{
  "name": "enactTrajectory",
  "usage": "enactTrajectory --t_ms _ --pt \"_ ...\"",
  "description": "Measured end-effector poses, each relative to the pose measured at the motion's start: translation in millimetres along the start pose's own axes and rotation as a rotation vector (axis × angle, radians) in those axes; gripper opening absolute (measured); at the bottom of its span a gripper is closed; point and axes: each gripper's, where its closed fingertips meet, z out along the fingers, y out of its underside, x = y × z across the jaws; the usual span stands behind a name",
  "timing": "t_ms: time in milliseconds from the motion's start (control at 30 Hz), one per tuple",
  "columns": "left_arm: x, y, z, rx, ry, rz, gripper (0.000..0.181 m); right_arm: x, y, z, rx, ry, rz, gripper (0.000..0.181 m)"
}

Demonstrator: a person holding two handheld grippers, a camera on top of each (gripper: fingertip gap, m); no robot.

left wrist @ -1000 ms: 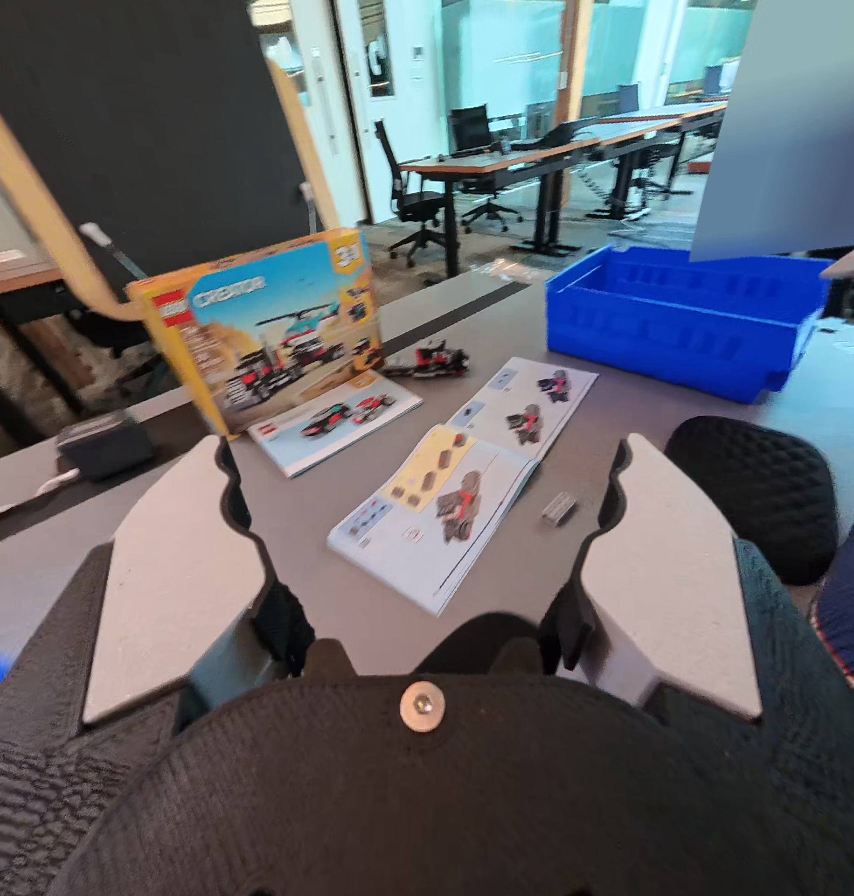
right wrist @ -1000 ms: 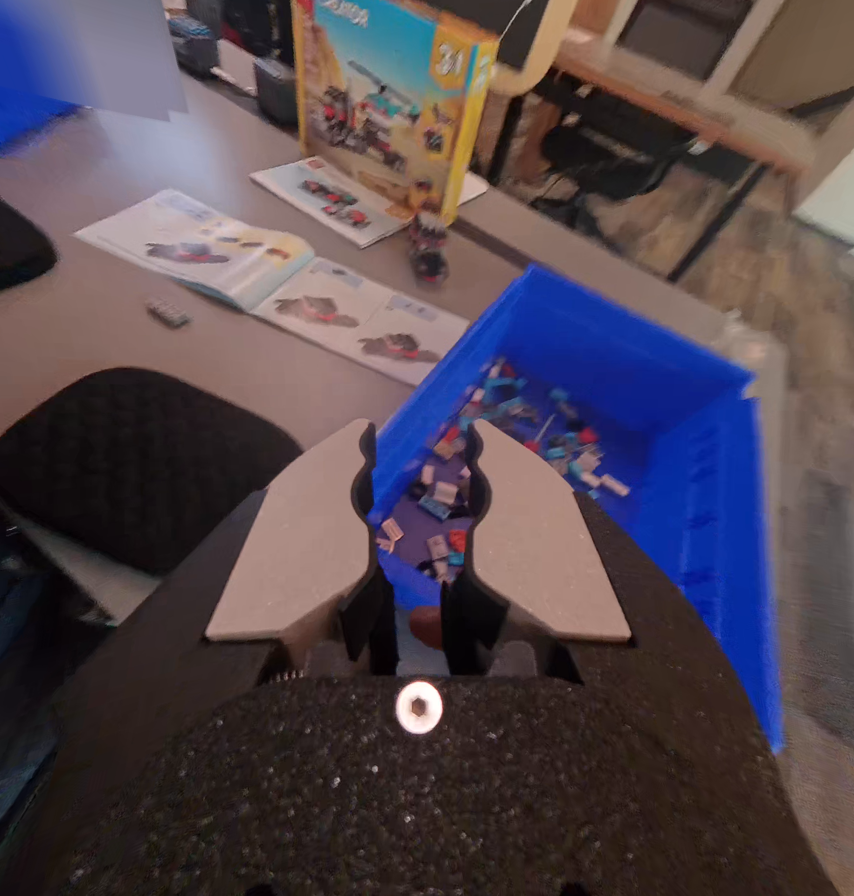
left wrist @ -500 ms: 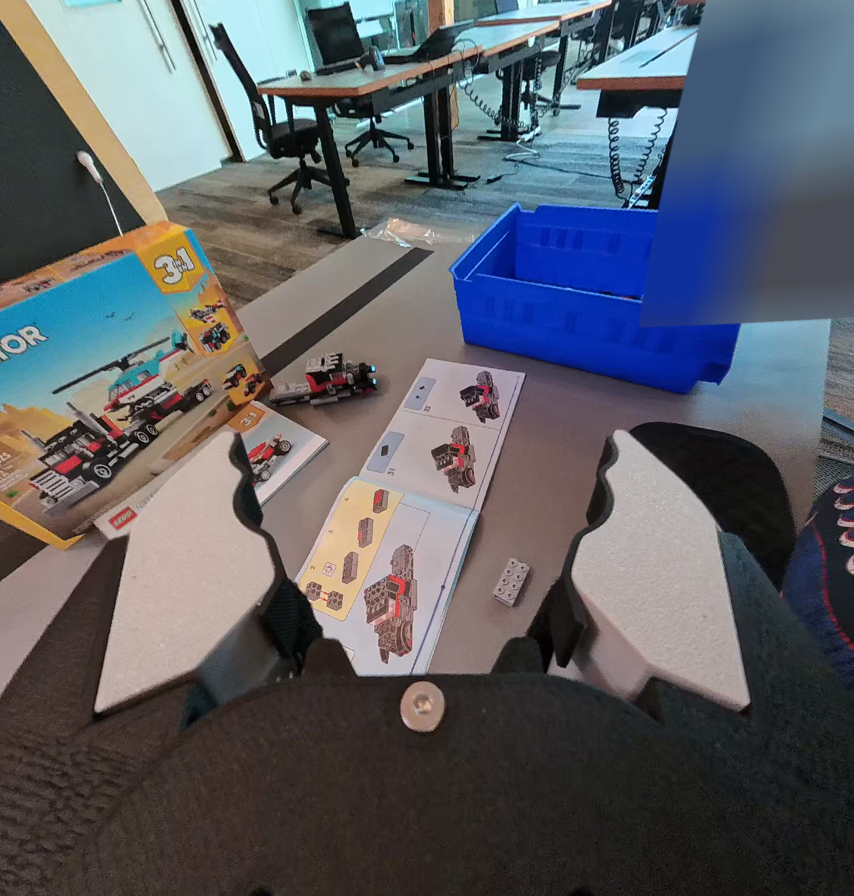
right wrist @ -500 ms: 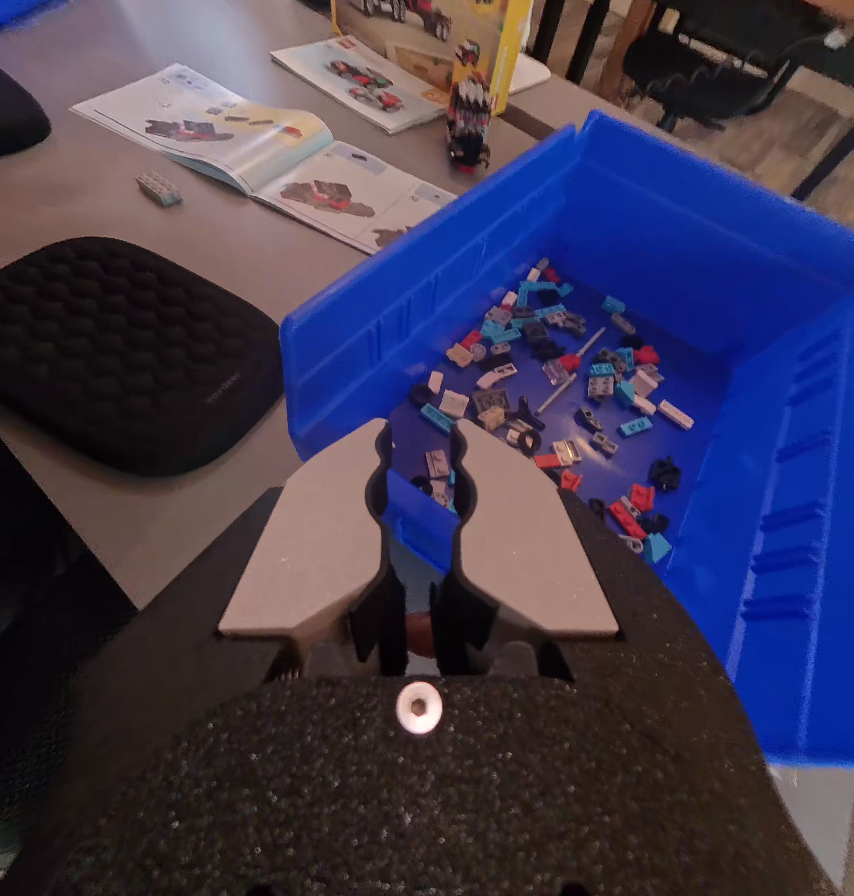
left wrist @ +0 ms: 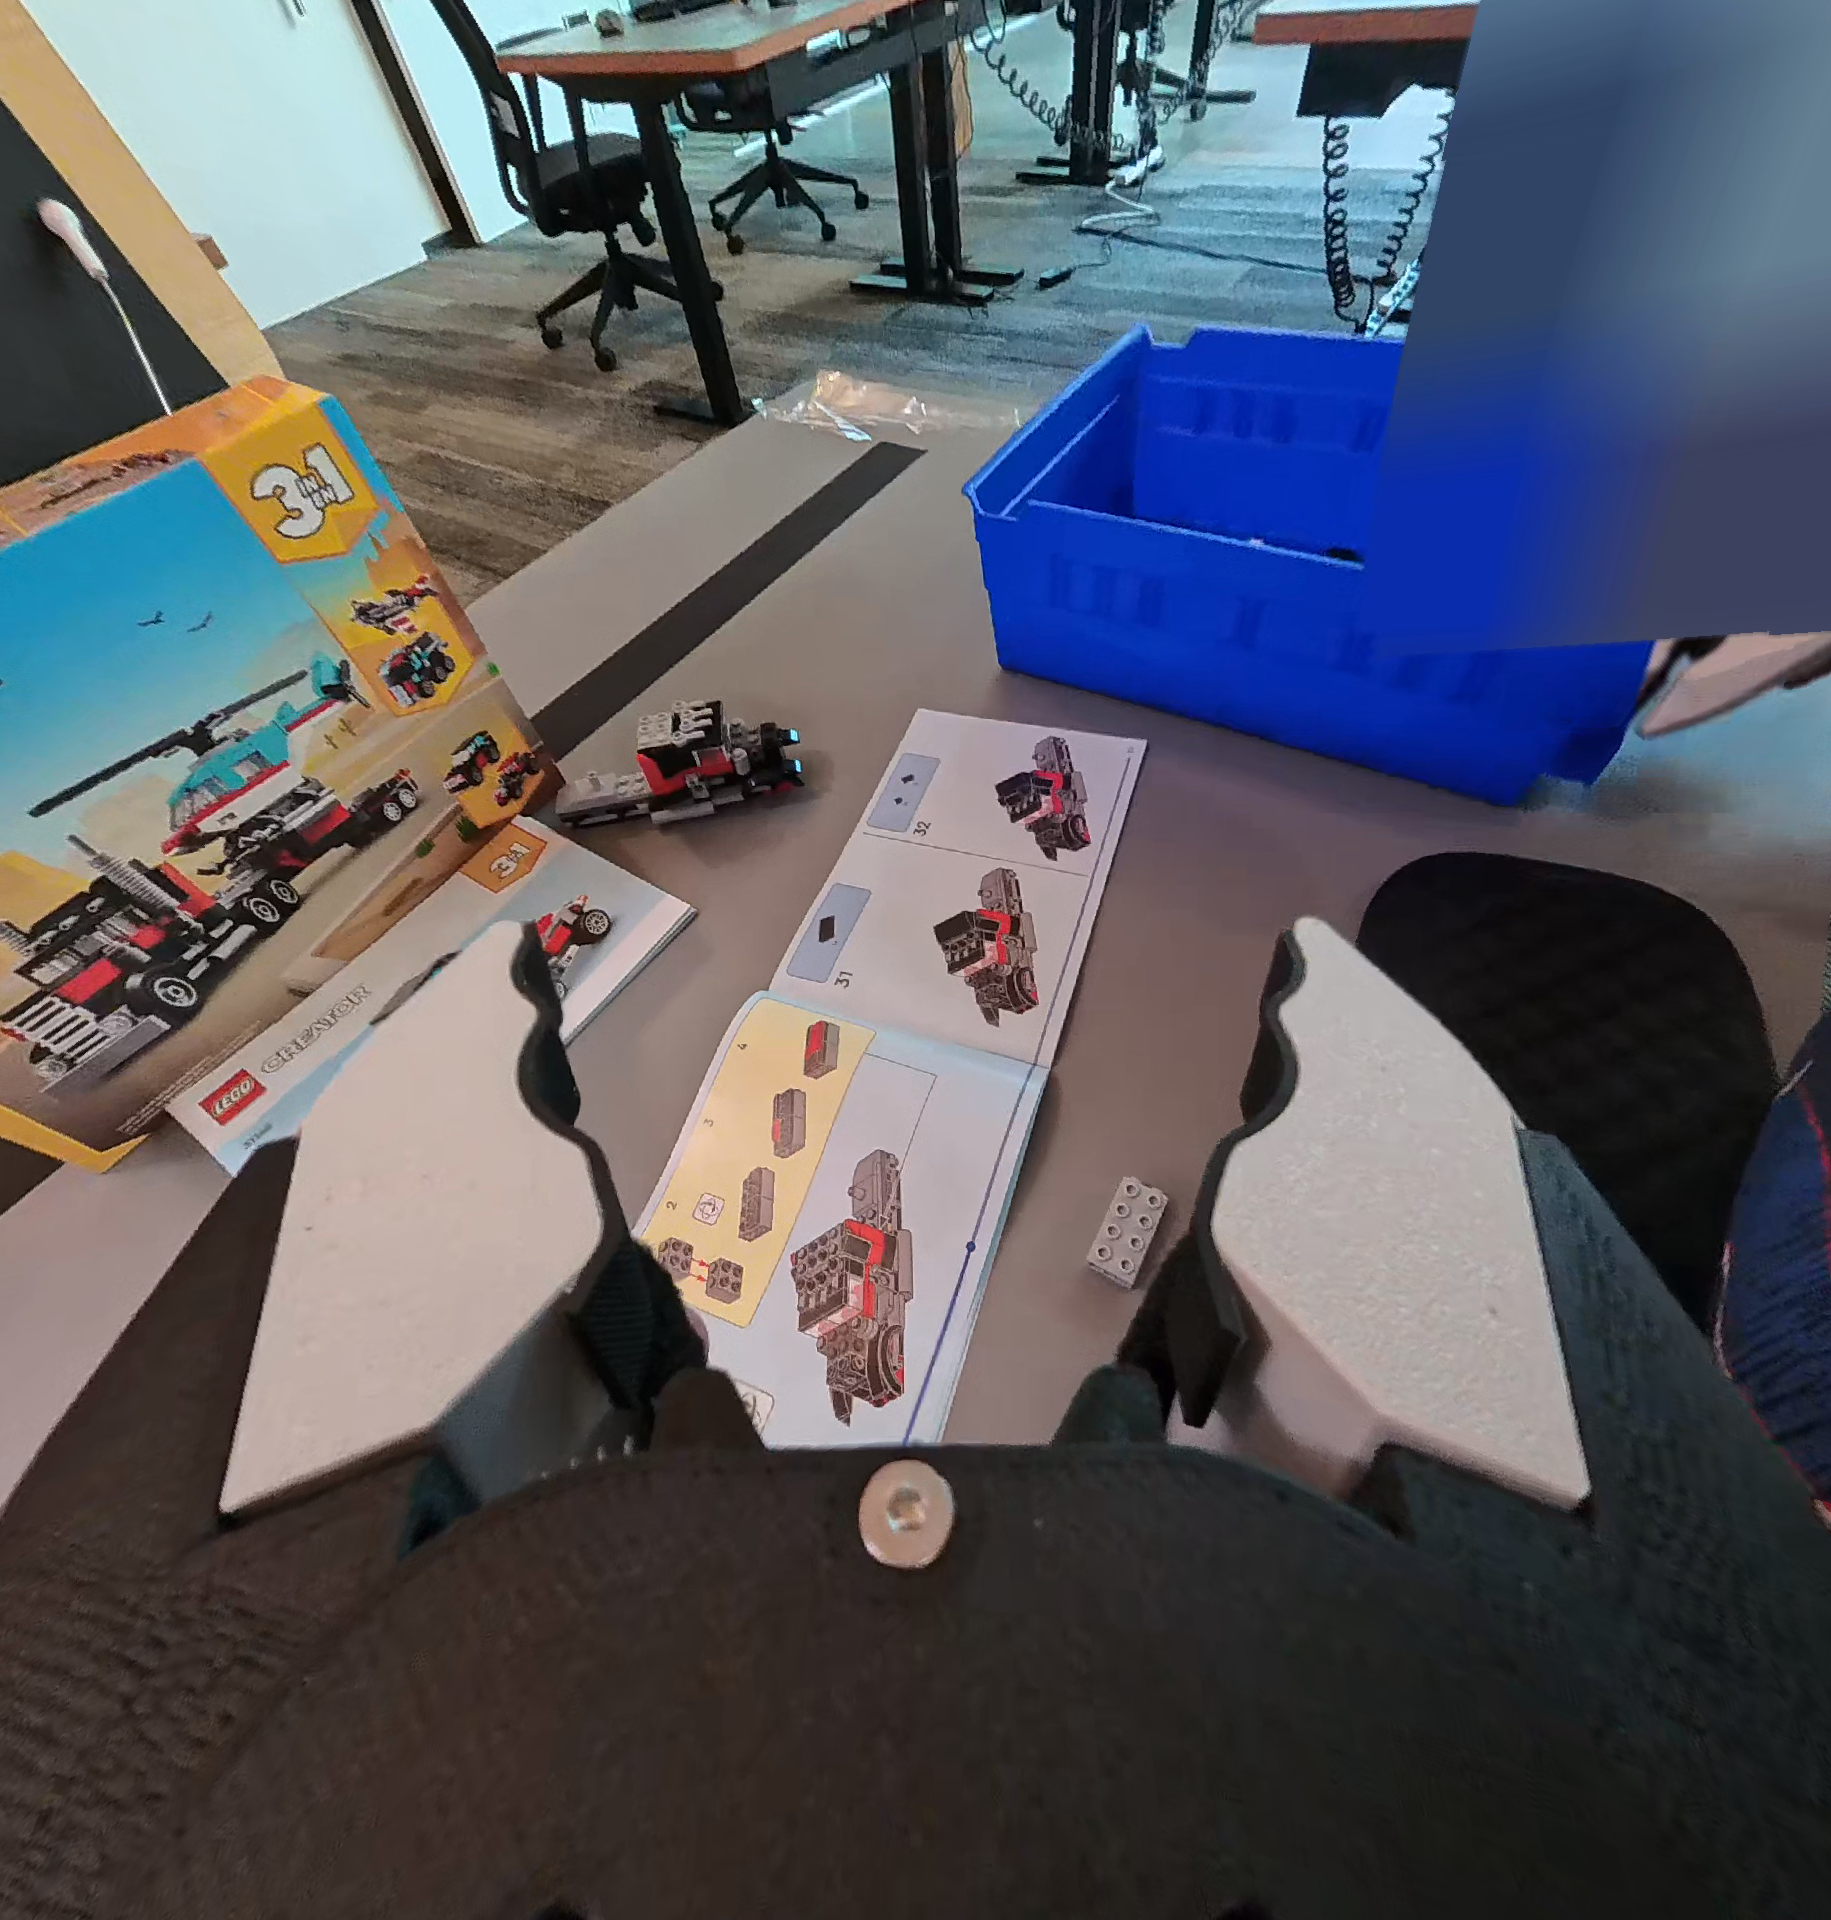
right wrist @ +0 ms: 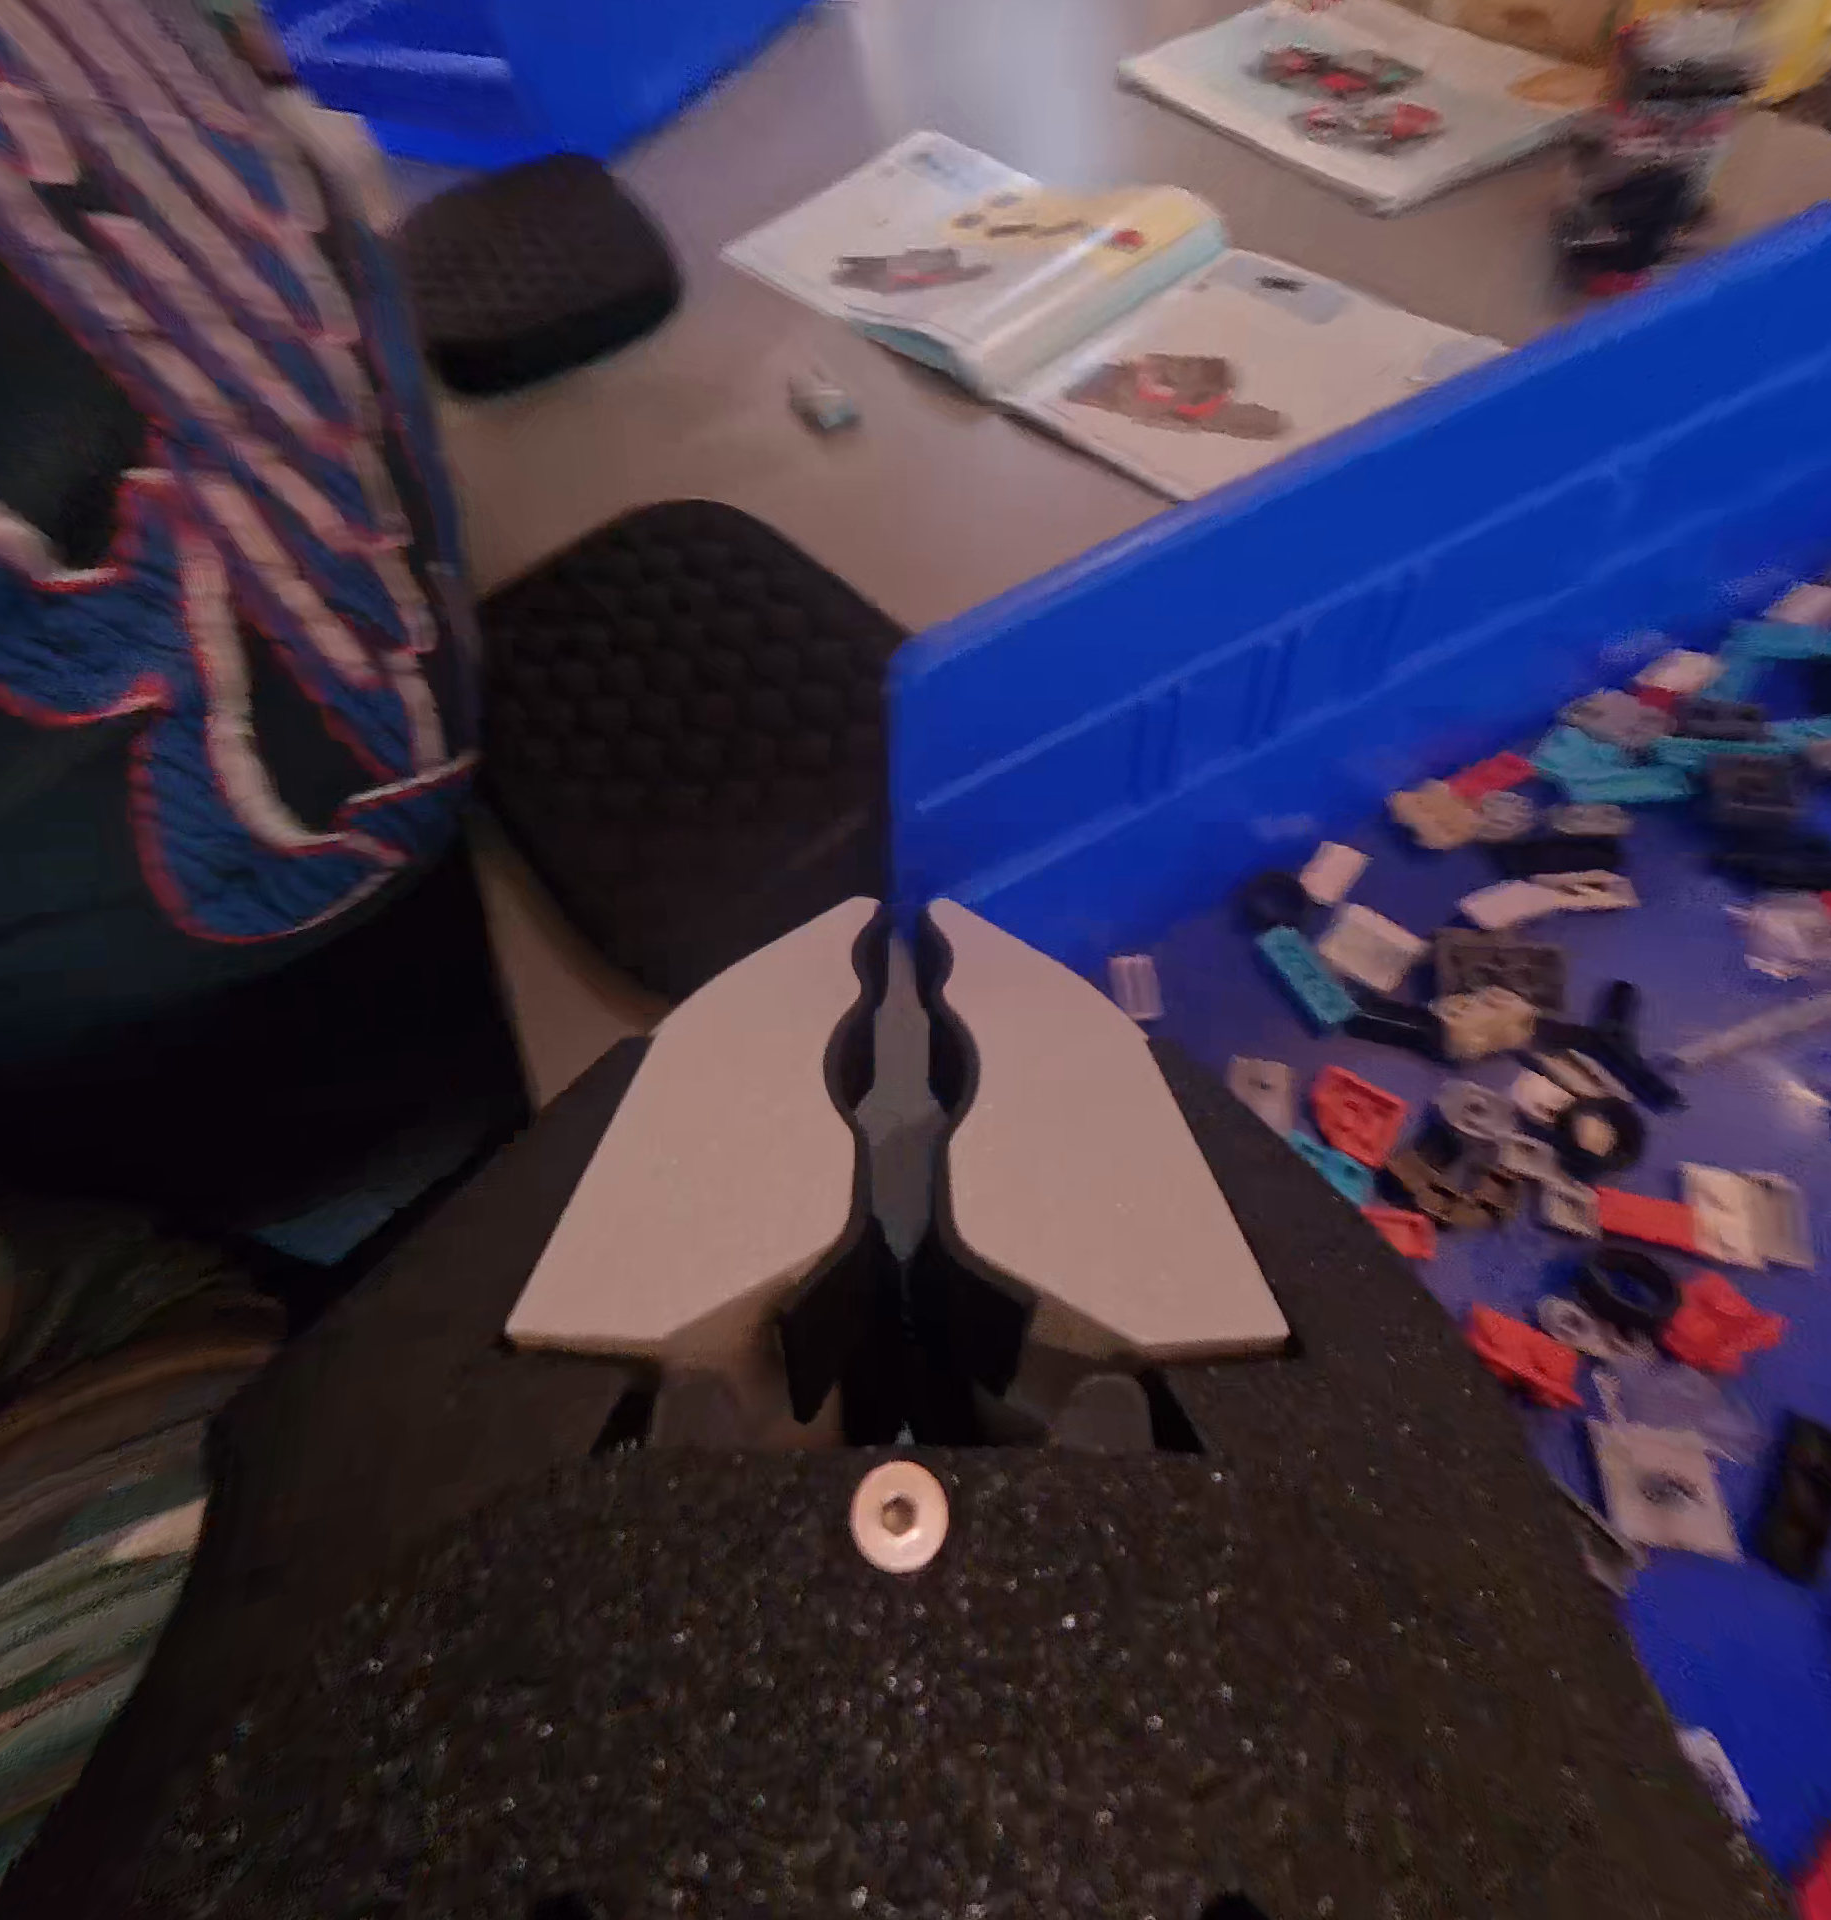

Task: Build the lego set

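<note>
My left gripper [left wrist: 908, 935] is open and empty above the open instruction booklet [left wrist: 921, 1039]. A grey two-by-four brick [left wrist: 1127, 1231] lies on the table just right of the booklet, near my right-hand fingertip. A partly built black, red and grey model [left wrist: 682, 774] stands beyond the booklet. My right gripper [right wrist: 903, 920] is shut, with nothing seen between its fingers, at the near corner of the blue bin [right wrist: 1358, 644]. Several loose bricks [right wrist: 1462, 1039] lie in the bin. The booklet [right wrist: 1046, 281] and grey brick [right wrist: 823, 395] show blurred in the right wrist view.
The set's box [left wrist: 194, 769] stands at the left with a second booklet [left wrist: 454, 997] in front. The blue bin [left wrist: 1254, 623] is at the back right. A black pad [left wrist: 1576, 1039] lies by the table's edge. A person's patterned sleeve [right wrist: 215, 520] fills the left. To reach the grey two-by-four brick [left wrist: 1127, 1231] in a straight line is about 15 centimetres for my left fingers, about 25 centimetres for my right.
My left gripper has tilted down and come closer to the booklet and grey brick. My right gripper has closed further and swung left to the bin's near corner.
</note>
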Motion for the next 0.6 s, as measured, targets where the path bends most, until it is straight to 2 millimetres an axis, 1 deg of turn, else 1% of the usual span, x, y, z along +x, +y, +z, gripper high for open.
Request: enactTrajectory --t_ms 67,100,133,200,267,333,367,433,500,600 --pt "-1.1 -1.0 -1.4 0.013 0.005 -0.009 0.123 -18.9 2.7 1.2 -0.025 -0.104 -0.007 0.007" --pt "-1.6 0.1 -1.9 0.009 0.007 -0.012 0.122 -21.5 5.7 -1.3 -0.047 -0.105 -0.013 0.009" --pt "-2.3 1.9 -2.4 0.001 0.008 -0.012 0.122 -19.6 7.5 -6.4 -0.054 -0.073 -0.017 0.009" --pt "-3.8 6.6 -3.5 -0.018 0.005 -0.003 0.122 -5.8 7.9 -23.3 -0.03 0.054 -0.006 0.011" --pt "-5.6 10.9 -3.8 -0.03 0.001 0.001 0.12 20.4 11.7 -48.4 -0.021 0.265 0.024 0.016" --pt "-6.7 13.6 -2.8 -0.031 0.005 -0.006 0.12 46.1 18.8 -78.6 -0.043 0.489 0.065 0.02" --pt "-7.1 14.1 -1.8 -0.027 0.006 -0.011 0.119 53.9 20.9 -91.6 -0.048 0.567 0.084 0.022" --pt "-6.5 14.9 0.9 -0.023 0.015 -0.018 0.119 62.7 23.2 -109.6 -0.055 0.668 0.127 0.029" --pt "-4.9 16.4 3.5 -0.027 0.026 -0.014 0.119 67.3 26.7 -117.6 -0.087 0.716 0.169 0.034" --pt "-4.4 21.3 6.4 -0.047 0.035 0.0 0.118 64.6 30.1 -112.7 -0.131 0.686 0.196 0.033"
